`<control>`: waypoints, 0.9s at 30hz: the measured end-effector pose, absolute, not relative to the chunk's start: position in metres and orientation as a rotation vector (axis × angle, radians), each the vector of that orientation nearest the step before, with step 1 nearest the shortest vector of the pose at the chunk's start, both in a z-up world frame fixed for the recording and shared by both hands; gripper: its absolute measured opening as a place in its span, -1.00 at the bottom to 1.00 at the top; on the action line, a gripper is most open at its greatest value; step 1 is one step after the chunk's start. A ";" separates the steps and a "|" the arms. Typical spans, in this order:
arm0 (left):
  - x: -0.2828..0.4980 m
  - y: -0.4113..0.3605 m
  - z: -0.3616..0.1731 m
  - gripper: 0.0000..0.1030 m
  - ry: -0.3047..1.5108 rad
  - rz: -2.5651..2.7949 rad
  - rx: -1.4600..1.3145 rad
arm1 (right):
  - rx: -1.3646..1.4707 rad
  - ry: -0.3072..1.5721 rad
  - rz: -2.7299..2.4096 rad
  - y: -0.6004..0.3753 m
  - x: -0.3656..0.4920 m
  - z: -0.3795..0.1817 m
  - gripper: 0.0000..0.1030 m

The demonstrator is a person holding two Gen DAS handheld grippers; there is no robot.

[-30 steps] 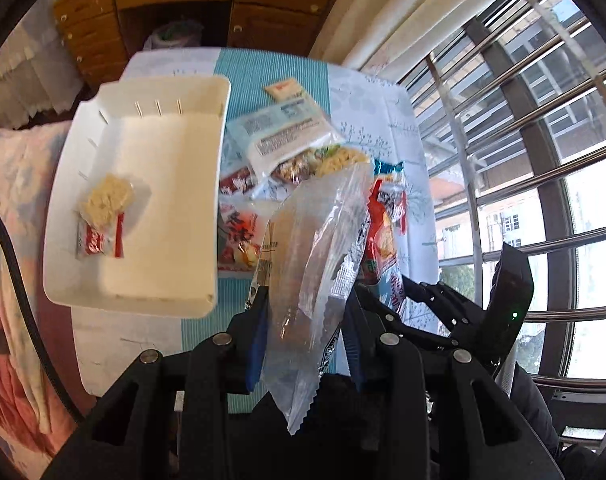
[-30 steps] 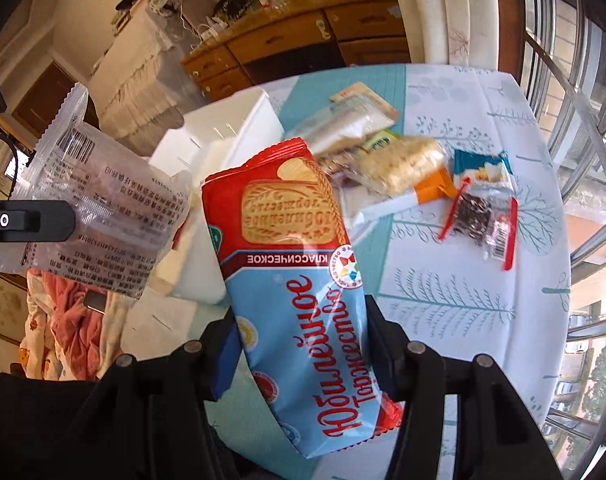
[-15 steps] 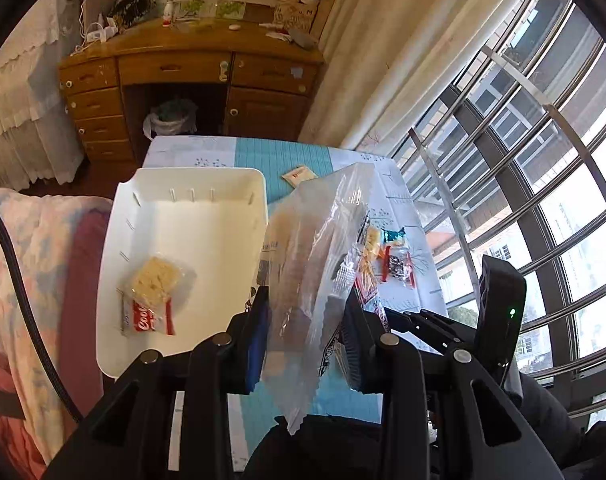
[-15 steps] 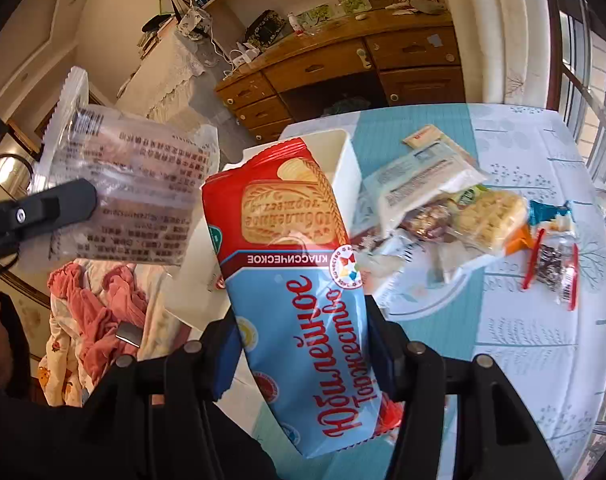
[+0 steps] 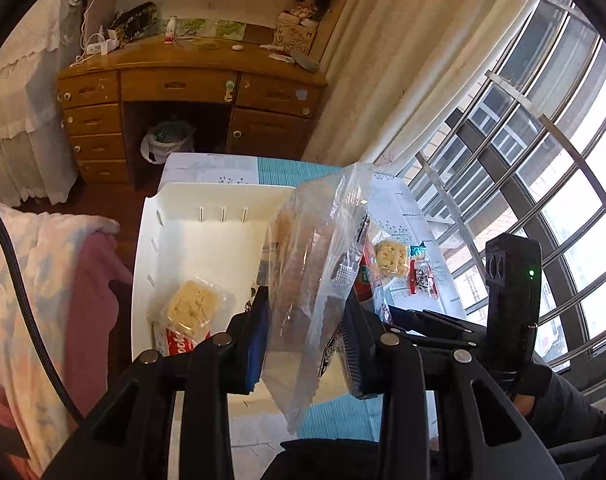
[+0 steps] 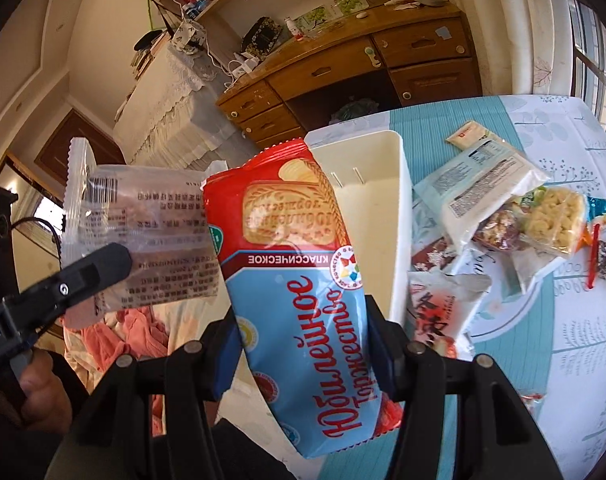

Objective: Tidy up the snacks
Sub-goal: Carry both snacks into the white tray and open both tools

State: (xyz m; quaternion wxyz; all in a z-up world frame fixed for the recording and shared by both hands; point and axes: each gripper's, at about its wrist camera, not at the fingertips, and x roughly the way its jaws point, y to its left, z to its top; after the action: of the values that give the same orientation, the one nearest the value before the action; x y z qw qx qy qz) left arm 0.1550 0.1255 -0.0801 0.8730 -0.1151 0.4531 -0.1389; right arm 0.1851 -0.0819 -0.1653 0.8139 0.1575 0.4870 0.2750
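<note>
My left gripper (image 5: 305, 336) is shut on a clear plastic snack bag (image 5: 319, 264) and holds it in the air over the near right edge of the white bin (image 5: 207, 200). That bag also shows at the left of the right wrist view (image 6: 143, 240). The bin holds one yellow cracker pack with a red label (image 5: 191, 312). My right gripper (image 6: 303, 340) is shut on a red and blue biscuit pack (image 6: 303, 280), raised beside the bin (image 6: 383, 208). Several loose snacks (image 6: 503, 208) lie on the table to the right of the bin.
The table has a teal and white patterned cloth (image 6: 563, 320). A wooden desk with drawers (image 5: 183, 92) stands beyond the table. A bed with pink and white covers (image 5: 43, 280) is at the left. Windows with bars (image 5: 543, 160) run along the right.
Both grippers have risen and pulled back from the table with their packs held. The bin and the loose snacks now look smaller and further away.
</note>
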 end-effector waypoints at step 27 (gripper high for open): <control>0.160 0.161 -0.089 0.52 0.891 -0.219 -0.207 | 0.348 1.014 0.486 -0.048 0.183 -0.175 0.47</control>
State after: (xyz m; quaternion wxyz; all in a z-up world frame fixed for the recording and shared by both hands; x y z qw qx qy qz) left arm 0.1604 0.1608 -0.0887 0.8914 -0.0997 0.4293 -0.1054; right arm 0.1826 -0.0484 -0.1746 0.8318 0.1640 0.4782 0.2294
